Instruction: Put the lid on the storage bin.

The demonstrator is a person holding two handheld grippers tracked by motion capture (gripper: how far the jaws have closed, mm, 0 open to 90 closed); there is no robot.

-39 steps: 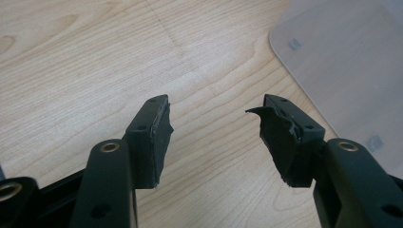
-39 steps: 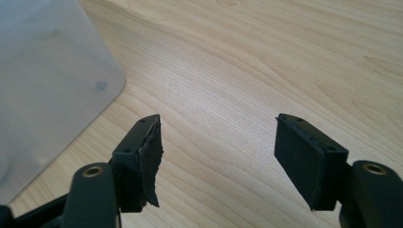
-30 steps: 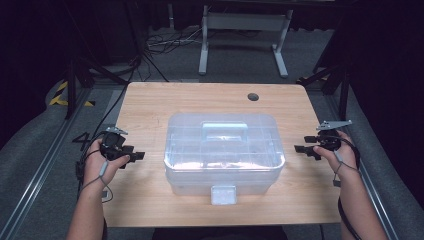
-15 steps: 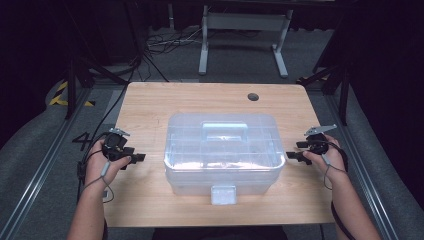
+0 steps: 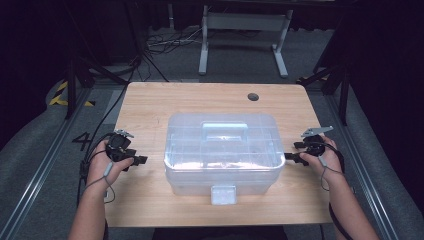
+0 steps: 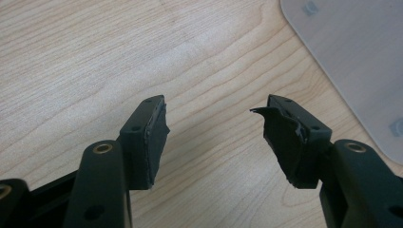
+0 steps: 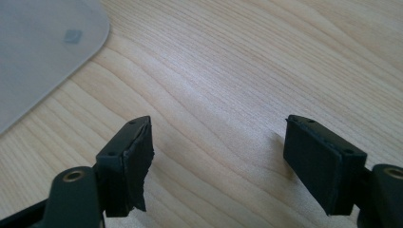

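A: Box [image 5: 223, 152], clear plastic, sits square in the middle of the table [image 5: 150, 102], lid on, handle [image 5: 223, 131] lying flat on top, latch tab [image 5: 223, 194] facing the person.

B: And the claws?

A: One at each end. The left claw [image 5: 141, 160] is just beside the box's left wall, the right claw [image 5: 289, 156] just beside its right wall. Neither touches the plastic as far as I can tell.

B: Open or clenched?

A: Both released. In the left gripper view the left claw [image 6: 211, 130] has its jaws spread over bare wood, nothing between them, and a rounded corner of the box [image 6: 351, 61] sits off to the upper right. In the right gripper view the right claw [image 7: 218, 161] is the same: jaws wide, only table grain between, the box's corner [image 7: 43, 52] at the upper left.

B: Why hold them like that, level and pointing inward?

A: My guess is that the box is too wide for one claw, so it takes one at each end. Mirrored ends keep it from tipping or swinging.

B: And the wide jaws?

A: Probably to take a rim or side catch at each end. I can't make out any such part from here.

B: Risk?

A: Smooth plastic; an uneven pinch could slip.
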